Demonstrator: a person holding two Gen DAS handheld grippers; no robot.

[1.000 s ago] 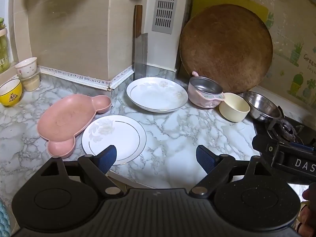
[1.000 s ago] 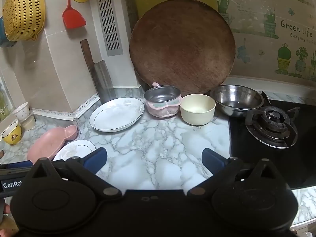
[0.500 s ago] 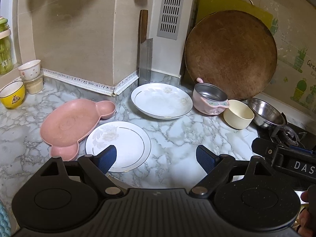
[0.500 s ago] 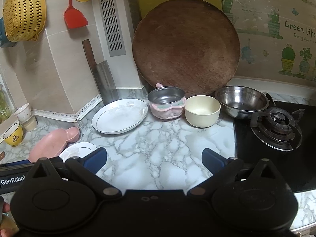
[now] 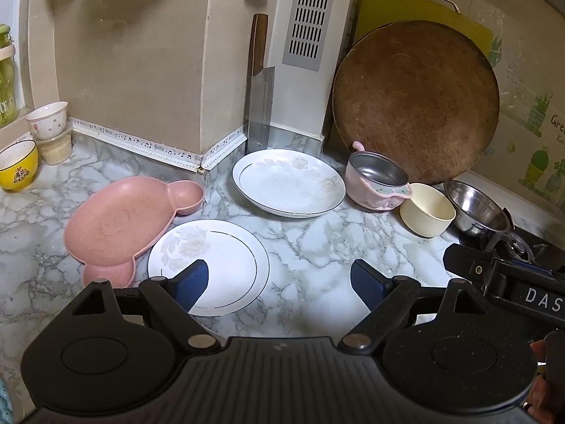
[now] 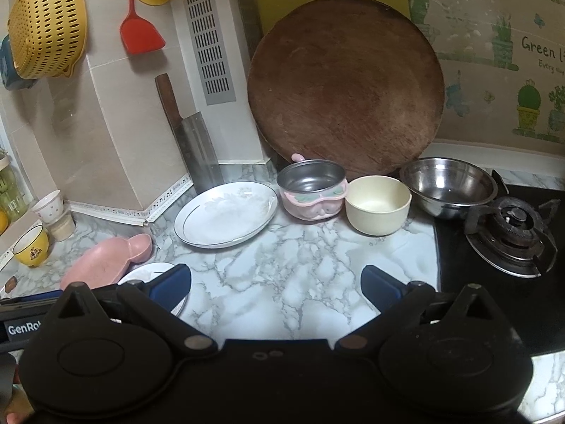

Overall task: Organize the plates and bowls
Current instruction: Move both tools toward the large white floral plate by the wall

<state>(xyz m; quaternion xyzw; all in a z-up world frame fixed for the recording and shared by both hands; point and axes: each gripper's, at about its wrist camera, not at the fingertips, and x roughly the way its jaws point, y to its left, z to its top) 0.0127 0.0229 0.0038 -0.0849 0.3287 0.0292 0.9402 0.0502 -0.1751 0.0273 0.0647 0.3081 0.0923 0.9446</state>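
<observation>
Marble-patterned worktop (image 5: 310, 247) carries a flat round white plate (image 5: 226, 265) just beyond the wide-open, empty left hand-held gripper (image 5: 279, 282), while the right hand-held gripper (image 6: 275, 284), equally wide, faces a cream bowl (image 6: 378, 208).

Bare marble counter (image 6: 282, 282) lies open in the middle, hemmed by flat plate (image 5: 226, 265), deep plate (image 6: 226, 219), cream bowl (image 6: 378, 208) and stove (image 6: 494, 265).
</observation>
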